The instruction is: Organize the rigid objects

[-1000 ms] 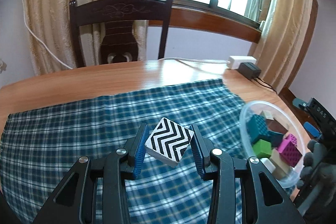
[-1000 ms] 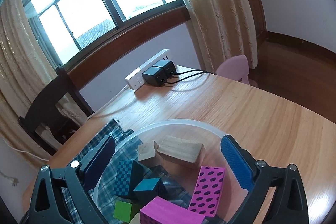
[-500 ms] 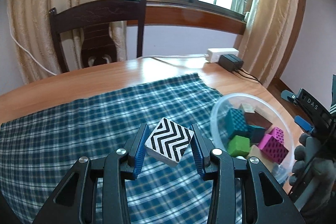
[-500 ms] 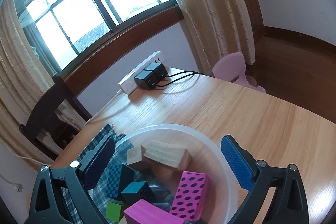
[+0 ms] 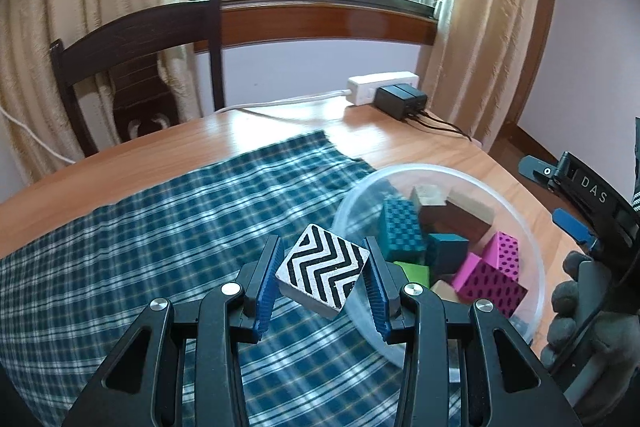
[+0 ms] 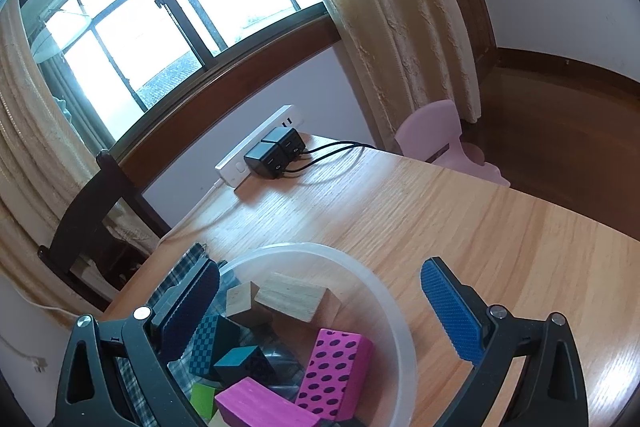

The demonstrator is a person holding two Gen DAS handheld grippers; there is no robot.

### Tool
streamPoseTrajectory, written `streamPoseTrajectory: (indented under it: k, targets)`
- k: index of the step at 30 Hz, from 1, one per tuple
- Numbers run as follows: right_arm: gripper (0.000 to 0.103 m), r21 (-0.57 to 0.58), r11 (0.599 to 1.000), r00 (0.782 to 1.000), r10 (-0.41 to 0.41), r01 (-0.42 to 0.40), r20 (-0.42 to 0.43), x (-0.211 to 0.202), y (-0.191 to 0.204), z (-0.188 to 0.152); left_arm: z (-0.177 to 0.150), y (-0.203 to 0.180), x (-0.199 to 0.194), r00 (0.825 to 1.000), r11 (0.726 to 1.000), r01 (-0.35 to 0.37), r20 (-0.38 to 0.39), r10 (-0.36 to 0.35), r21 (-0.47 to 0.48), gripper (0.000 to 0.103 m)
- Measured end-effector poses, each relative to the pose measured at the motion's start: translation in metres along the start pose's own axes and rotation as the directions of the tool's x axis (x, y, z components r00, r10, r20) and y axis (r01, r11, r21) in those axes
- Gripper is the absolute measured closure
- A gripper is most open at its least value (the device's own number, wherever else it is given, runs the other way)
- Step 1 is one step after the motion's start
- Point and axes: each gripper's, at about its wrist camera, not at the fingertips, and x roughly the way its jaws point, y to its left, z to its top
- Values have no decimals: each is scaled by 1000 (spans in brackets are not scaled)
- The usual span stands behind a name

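1. Two claws are at work: the left claw (image 5: pixel 323 279) is clamped on a zigzag block (image 5: pixel 322 269), held tilted above the plaid cloth (image 5: pixel 160 235), just beside the clear bowl (image 5: pixel 532 255).
2. The right claw (image 6: pixel 320 311) gapes wide, gripping nothing, over that bowl of colored blocks (image 6: pixel 332 371) on the counter (image 6: pixel 460 219).

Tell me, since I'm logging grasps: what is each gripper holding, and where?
The left gripper pinches the zigzag block by two opposite corners. The right gripper is open, holding nothing, over the bowl.
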Motion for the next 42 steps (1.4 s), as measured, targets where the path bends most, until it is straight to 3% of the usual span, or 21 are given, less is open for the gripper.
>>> streamPoseTrajectory:
  k: [13,15,16,17,26,32,42]
  targets:
    - [0,-10,1000,1000,11,-11,3,-3,-2,1,8,-46,19,997,994,82,-17,-81,69,61]
    - [0,-16,1000,1000,11,-11,9,-4,-1,1,8,-50,20,993,991,113,-23,-112,68,45]
    - [0,-18,1000,1000,13,-12,14,-5,0,1,8,-50,20,992,990,122,-21,-121,63,31]
    - [0,-19,1000,1000,13,-13,17,-6,-1,1,8,-50,19,992,991,123,-16,-123,60,27]
    - [0,-28,1000,1000,15,-15,18,-7,1,1,4,-28,17,997,997,73,-15,-74,-13,23]
    - [0,-45,999,1000,22,-21,22,-7,4,0,0,-20,10,1000,1000,-8,12,8,1,17]
    - [0,-91,995,998,37,-33,43,-8,14,-5,-4,-14,-7,996,998,-61,62,60,22,11]
